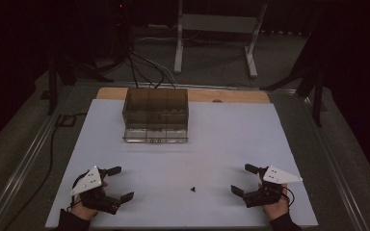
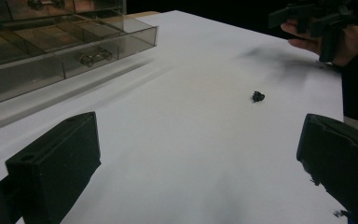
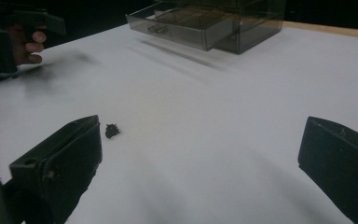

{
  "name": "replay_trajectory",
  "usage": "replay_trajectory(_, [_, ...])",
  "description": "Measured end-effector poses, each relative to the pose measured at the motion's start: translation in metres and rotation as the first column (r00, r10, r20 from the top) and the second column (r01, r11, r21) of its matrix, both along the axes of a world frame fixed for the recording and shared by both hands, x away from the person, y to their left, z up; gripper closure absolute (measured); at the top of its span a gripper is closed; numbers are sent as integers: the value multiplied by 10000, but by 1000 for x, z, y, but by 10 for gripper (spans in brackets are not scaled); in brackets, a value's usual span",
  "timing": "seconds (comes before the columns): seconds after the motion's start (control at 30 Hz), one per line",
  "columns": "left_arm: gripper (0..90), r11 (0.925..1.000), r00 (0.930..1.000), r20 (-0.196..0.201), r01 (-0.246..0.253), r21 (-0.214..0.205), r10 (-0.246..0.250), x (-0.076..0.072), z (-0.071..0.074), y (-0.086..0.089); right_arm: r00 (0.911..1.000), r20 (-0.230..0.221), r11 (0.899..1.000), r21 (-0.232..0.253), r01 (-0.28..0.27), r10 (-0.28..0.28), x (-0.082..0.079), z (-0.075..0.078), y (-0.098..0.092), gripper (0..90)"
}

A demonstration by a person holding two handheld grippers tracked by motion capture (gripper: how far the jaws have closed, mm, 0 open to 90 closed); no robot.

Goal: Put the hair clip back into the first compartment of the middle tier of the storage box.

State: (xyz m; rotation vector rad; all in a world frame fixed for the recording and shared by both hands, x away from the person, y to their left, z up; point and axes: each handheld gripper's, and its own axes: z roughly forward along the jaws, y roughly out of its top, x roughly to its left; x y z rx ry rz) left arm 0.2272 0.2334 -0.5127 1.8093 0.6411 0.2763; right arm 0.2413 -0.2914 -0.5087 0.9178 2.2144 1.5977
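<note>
No writing is readable anywhere. A smoke-tinted clear plastic drawer box (image 1: 156, 114), its bottom drawer pulled out slightly, stands at the far side of the matte white counter (image 1: 231, 144). A small black knobbly piece (image 1: 192, 189) lies between the left gripper (image 1: 118, 184) and right gripper (image 1: 244, 179), both spread wide and empty.

The small black lumpy object (image 1: 192, 189) lying on the white table sheet (image 1: 212, 144) is too small to identify. The smoky transparent plastic drawer box (image 2: 51, 42) is cut by the left gripper view's top and left edges; the small metal parts in its compartments (image 2: 95, 57) are too blurred to name.
</note>
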Motion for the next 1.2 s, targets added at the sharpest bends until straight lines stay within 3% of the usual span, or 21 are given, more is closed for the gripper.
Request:
replay_trajectory(0.23, [5, 9999, 9998, -151, -136, 67, 137, 0, 0, 0, 9994, -309, 9996, 265, -128, 136, 2, -2, -2, 0])
replay_trajectory(0.5, [5, 9998, 9993, -329, -169, 87, 172, 1, -4, 3, 9994, -342, 9998, 185, 117, -110, 2, 1, -4, 0])
replay_trajectory(0.63, [5, 9999, 9996, -253, -151, 68, 152, 1, -3, 3, 9993, -257, 9996, -9, 278, -278, 1, 3, -6, 0])
replay_trajectory(1.2, [5, 9999, 9997, -221, -120, 20, 121, 2, 0, 2, 9980, -445, 9985, 296, 464, -451, 0, 7, -6, 0])
